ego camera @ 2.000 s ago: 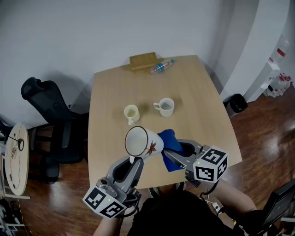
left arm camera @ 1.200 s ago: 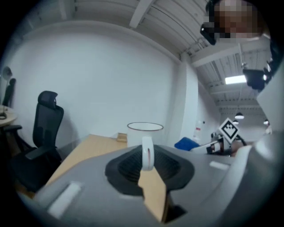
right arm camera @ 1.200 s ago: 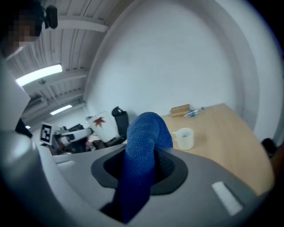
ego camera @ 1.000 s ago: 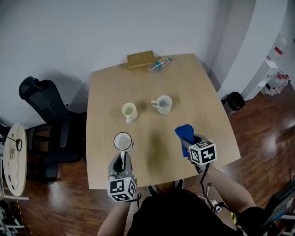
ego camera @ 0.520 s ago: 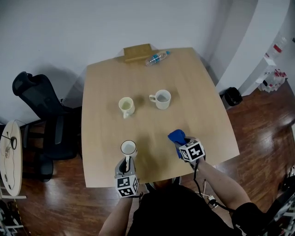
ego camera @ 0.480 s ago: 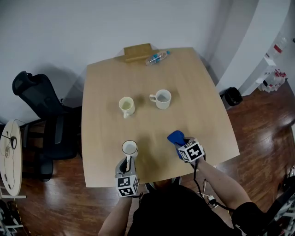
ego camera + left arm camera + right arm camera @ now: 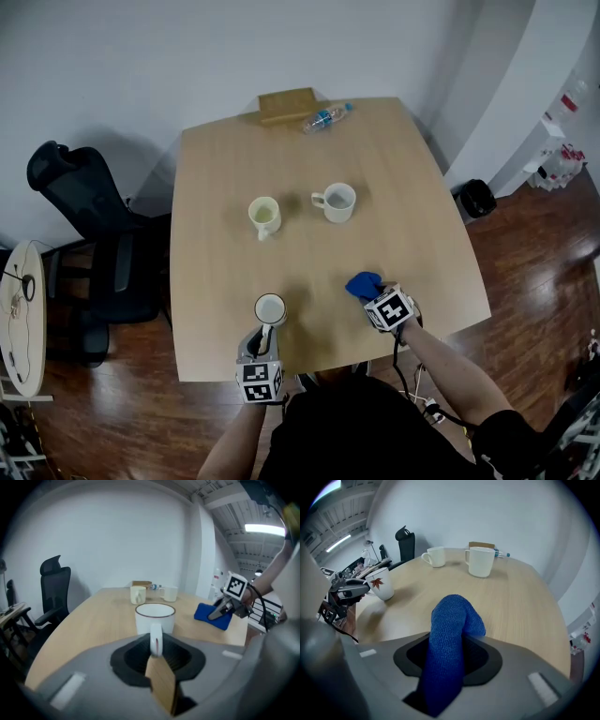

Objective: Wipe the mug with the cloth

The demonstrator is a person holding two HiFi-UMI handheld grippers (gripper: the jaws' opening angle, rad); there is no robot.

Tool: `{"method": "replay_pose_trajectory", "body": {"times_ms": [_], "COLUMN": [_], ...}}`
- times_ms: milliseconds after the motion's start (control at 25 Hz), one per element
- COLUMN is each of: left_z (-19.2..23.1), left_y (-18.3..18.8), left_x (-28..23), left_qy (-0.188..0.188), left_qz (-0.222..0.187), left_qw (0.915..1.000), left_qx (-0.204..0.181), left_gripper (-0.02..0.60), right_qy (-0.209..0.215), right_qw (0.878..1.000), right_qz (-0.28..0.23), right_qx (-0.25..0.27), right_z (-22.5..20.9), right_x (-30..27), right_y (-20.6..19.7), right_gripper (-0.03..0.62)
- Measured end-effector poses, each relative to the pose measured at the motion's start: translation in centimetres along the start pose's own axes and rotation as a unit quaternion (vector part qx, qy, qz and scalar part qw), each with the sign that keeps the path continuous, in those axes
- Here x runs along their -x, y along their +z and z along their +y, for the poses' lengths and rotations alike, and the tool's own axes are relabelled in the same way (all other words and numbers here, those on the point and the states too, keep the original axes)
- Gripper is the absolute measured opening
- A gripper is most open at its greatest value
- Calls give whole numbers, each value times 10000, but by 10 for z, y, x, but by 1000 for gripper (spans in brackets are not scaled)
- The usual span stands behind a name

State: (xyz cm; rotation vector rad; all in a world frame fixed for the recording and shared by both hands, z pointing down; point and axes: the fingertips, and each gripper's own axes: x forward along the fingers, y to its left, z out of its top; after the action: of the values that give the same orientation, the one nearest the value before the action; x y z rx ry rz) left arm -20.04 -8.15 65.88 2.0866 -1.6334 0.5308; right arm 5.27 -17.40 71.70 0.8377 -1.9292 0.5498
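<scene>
Mug (image 7: 270, 308) near front edge of table (image 7: 403, 187)

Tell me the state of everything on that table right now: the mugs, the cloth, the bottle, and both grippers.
leaf mug: upright on the table, handle gripped.
cloth: bunched, resting on the table.
cream mug: upright, untouched.
white mug: upright, untouched.
bottle: lying on its side.
left gripper: shut on the leaf mug's handle.
right gripper: jaws have just been opening, pads on the cloth between them.
</scene>
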Motion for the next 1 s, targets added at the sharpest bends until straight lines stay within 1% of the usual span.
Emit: {"method": "replay_pose_trajectory", "body": {"times_ms": [200, 280, 320, 480, 560, 600, 640, 680, 760, 800, 920, 1000], "left_z": [-3, -2, -1, 6, 14, 20, 26, 32, 44, 48, 50, 38], "left_y": [-14, -18, -20, -20, -20, -20, -18, -16, -7, 0, 25, 41], "left_x": [0, 1, 2, 18, 29, 35, 41, 48, 64, 74, 104, 125], "left_qy": [-135, -180, -201, -273, -243, -193, -108, 14, 294, 399, 501, 479], "left_qz": [336, 464, 497, 432, 344, 290, 227, 155, -33, -159, -568, -830], "left_qw": [9993, 9986, 9983, 9979, 9976, 9974, 9972, 9972, 9973, 9972, 9960, 9946], "left_qx": [94, 200, 244, 387, 543, 632, 704, 734, 669, 610, 471, 405], "left_gripper": [79, 154, 179, 186, 186, 186, 186, 186, 180, 172, 137, 125], "right_qy": [-96, -100, -89, -133, -233, -296, -353, -396, -401, -353, -60, 102], "right_qw": [9999, 9998, 9994, 9938, 9896, 9871, 9841, 9805, 9710, 9652, 9454, 9344], "right_qz": [16, -54, -140, -783, -1043, -1165, -1306, -1473, -1866, -2064, -2595, -2885], "right_qx": [-39, -187, -312, -772, -958, -1053, -1147, -1239, -1441, -1566, -1972, -2086], "right_z": [-1, -4, -4, -4, -4, -5, -5, -4, 1, 5, 23, 35], "right_x": [1, 6, 11, 56, 83, 96, 110, 124, 151, 164, 196, 217], "right_y": [0, 0, 0, 12, 14, 13, 13, 14, 15, 16, 17, 15], "right_gripper": [189, 214, 223, 227, 220, 208, 181, 139, 37, 8, 6, 6]}}
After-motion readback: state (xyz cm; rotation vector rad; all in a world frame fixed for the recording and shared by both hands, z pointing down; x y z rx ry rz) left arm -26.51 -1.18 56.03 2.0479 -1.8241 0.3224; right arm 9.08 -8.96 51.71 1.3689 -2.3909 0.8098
